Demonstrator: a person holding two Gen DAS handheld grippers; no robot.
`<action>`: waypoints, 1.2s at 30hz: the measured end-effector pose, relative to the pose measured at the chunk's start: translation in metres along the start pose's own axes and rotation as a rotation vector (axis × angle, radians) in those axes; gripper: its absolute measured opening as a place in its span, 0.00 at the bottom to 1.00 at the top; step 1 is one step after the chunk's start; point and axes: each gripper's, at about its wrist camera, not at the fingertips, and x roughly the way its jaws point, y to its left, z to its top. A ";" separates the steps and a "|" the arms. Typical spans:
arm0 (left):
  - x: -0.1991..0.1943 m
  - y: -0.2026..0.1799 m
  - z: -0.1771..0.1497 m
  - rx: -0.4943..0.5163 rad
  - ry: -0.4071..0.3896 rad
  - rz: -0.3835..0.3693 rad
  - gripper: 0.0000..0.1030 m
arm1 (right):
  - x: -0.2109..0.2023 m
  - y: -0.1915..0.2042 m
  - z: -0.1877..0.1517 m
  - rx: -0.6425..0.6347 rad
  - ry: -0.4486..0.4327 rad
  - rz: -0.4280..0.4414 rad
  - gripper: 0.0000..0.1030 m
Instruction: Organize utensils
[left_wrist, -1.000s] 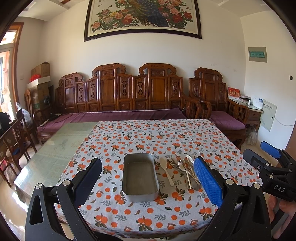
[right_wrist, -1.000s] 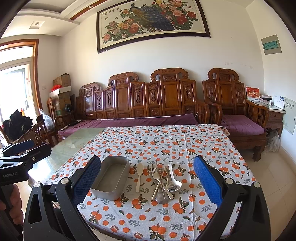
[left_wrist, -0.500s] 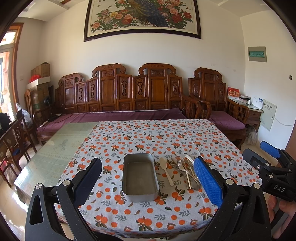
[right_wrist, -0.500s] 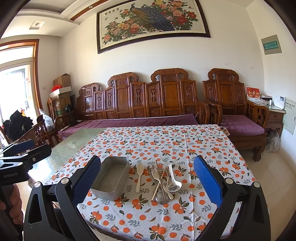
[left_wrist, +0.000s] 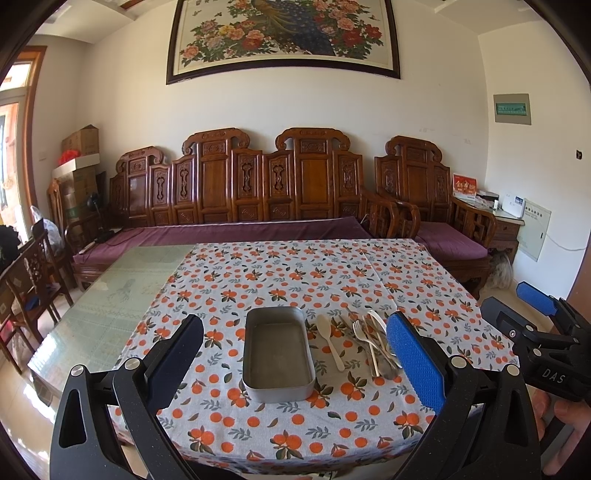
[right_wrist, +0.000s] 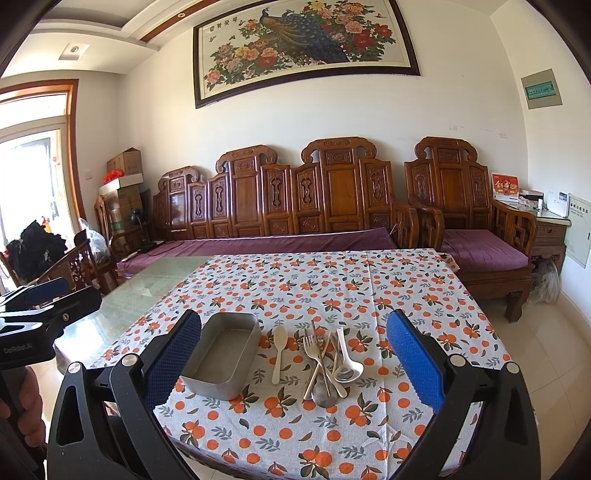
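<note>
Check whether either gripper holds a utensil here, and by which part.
Nothing is held. The left gripper and right gripper are both open, short of the rectangular grey metal tin and the heap of metal cutlery.

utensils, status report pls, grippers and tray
Left gripper open, empty. Right gripper open, empty. Metal tray empty; utensil pile and lone spoon beside it on tablecloth. Nothing blocking.

Utensil pile (left_wrist: 375, 341) partly hidden behind left gripper (left_wrist: 295, 354) finger; overlapping pieces uncountable.

Metal tray (right_wrist: 221, 360) empty; utensil pile (right_wrist: 327, 363) beside; right gripper (right_wrist: 291, 365) wide apart.
</note>
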 end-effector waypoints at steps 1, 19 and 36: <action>-0.001 0.000 -0.001 0.001 -0.001 -0.001 0.93 | 0.000 0.000 0.000 0.000 0.000 0.000 0.98; 0.019 -0.005 -0.011 0.017 0.051 -0.018 0.93 | 0.007 -0.008 0.000 0.008 0.031 -0.011 0.98; 0.094 -0.017 -0.046 0.100 0.234 -0.098 0.93 | 0.062 -0.037 -0.035 0.012 0.116 -0.044 0.98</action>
